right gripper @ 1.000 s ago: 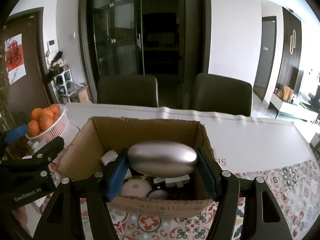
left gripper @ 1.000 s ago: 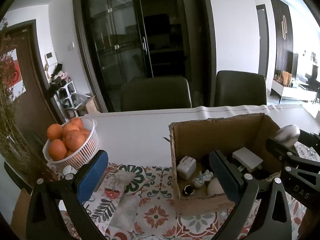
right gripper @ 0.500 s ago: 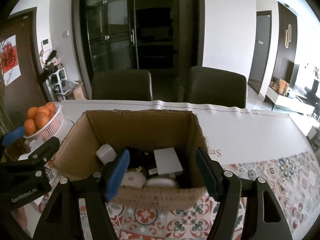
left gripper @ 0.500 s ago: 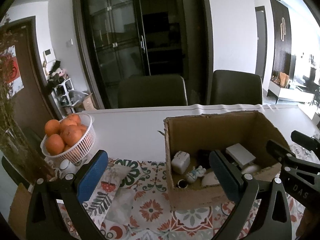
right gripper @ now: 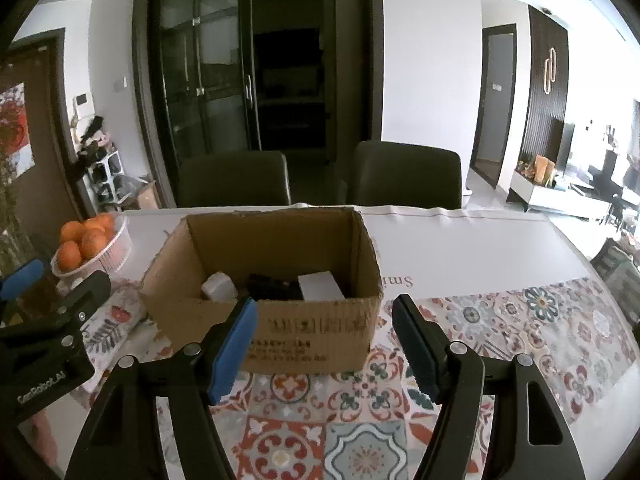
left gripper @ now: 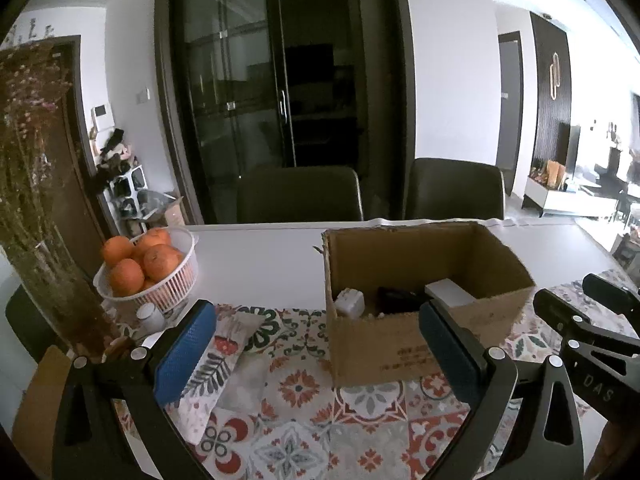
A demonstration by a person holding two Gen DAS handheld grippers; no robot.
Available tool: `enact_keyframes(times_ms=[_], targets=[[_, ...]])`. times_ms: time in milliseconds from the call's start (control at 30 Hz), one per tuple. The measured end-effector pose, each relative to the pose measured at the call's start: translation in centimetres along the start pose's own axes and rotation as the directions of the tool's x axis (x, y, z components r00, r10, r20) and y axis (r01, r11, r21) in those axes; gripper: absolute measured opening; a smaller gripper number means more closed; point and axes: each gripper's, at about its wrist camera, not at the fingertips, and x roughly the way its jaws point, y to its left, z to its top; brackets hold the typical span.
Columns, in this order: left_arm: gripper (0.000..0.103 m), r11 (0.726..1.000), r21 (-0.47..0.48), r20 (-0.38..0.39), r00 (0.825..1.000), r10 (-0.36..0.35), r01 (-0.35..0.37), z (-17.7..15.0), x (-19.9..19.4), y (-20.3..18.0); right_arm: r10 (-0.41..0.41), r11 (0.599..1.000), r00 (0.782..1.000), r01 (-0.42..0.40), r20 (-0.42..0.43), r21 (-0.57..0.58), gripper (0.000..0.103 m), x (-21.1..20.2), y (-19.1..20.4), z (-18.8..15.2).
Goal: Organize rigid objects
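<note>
An open cardboard box (left gripper: 400, 344) (right gripper: 312, 328) stands on the patterned tablecloth. Inside it I see a white plug adapter (left gripper: 350, 300) (right gripper: 218, 286), a black item (left gripper: 396, 300) (right gripper: 272, 284) and a flat white box (left gripper: 450, 294) (right gripper: 320, 286). My right gripper (right gripper: 324, 302) hovers in front of the box's near wall, open, with nothing between its blue pads. My left gripper (left gripper: 314, 312) is open and empty too, left of and in front of the box. Each gripper shows at the edge of the other's view.
A white basket of oranges (left gripper: 160, 284) (right gripper: 116, 248) sits at the left, with a small white jar (left gripper: 150, 318) and a patterned packet (left gripper: 224, 344) near it. Dried flowers (left gripper: 40, 240) stand far left. Two dark chairs (right gripper: 236, 178) line the table's far side.
A second ago the right gripper held a silver oval object over the box; it let go, and the object is out of sight now. Both grippers have drawn back from the box.
</note>
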Motion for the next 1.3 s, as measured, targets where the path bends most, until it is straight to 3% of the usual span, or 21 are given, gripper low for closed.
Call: enact_keyframes(times_ms=[500, 900, 1300], targets=[[0.103, 1.000, 0.013, 0.055, 0.998, -0.020, 0.019, -2.7, -6.2, -0.8, -0.014, 1.000, 0.998, 0.014, 0.055, -0.001, 0.077, -6.4, -0.8, -3.2], [0.103, 0.998, 0.027, 0.045, 0.997, -0.055, 0.054, -4.3, -8.4, -1.7, -0.046, 0.999, 0.997, 0.046, 0.069, 0.006, 0.077, -9.4, -1.8, -5.4], [0.103, 0.999, 0.019, 0.035, 0.998, -0.051, 0.050, -5.7, -9.7, -1.7, -0.023, 1.000, 0.997, 0.023, 0.072, 0.004, 0.079, -10.6, -1.7, -6.9]])
